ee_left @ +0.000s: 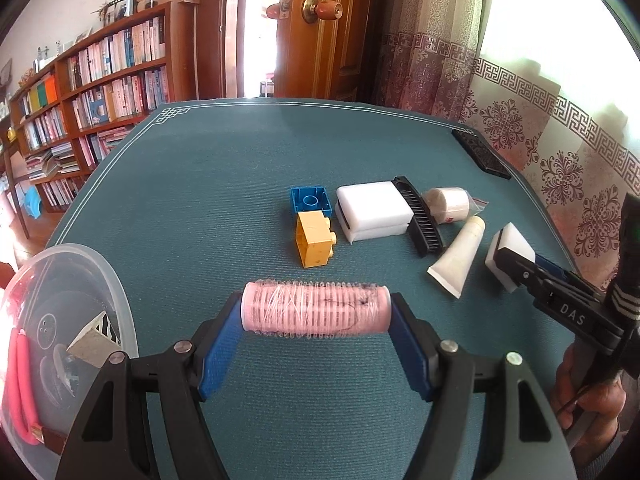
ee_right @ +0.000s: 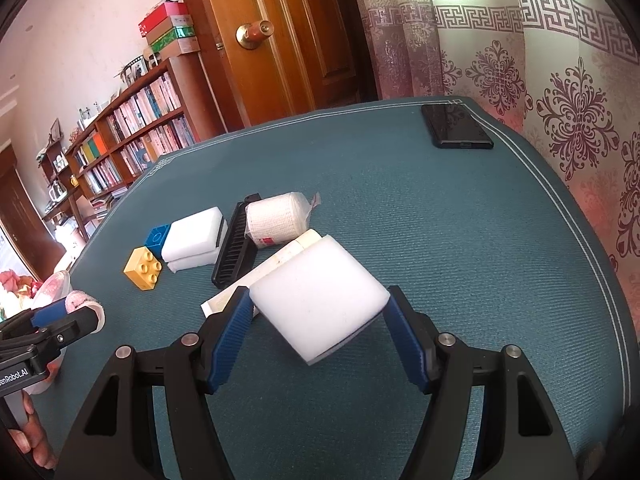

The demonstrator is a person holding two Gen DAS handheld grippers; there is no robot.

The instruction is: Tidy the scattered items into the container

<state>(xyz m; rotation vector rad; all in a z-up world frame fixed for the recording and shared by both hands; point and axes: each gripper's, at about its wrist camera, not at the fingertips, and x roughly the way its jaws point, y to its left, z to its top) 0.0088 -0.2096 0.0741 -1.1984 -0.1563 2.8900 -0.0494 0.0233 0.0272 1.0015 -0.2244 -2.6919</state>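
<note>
Two hand-held grippers work over a teal-covered desk (ee_right: 460,220), each clamped on one item: the left gripper (ee_left: 316,314) grips a pink hair roller (ee_left: 316,312) end to end between its blue pads, while the right gripper (ee_right: 318,314) pinches one white foam block (ee_right: 320,296) across its width. Left on the cloth toward the desk's far right side are two toy bricks, one blue (ee_left: 310,200) and one yellow (ee_left: 316,242), touching; two more white foam blocks stacked (ee_left: 374,210); one black comb (ee_left: 420,216); one bandage roll in a bag (ee_left: 448,204); and one white tube (ee_left: 458,260). One black phone (ee_right: 456,126) lies at the far right corner. The clear plastic container (ee_left: 60,340) sits at the near left edge, just beside the left gripper.
</note>
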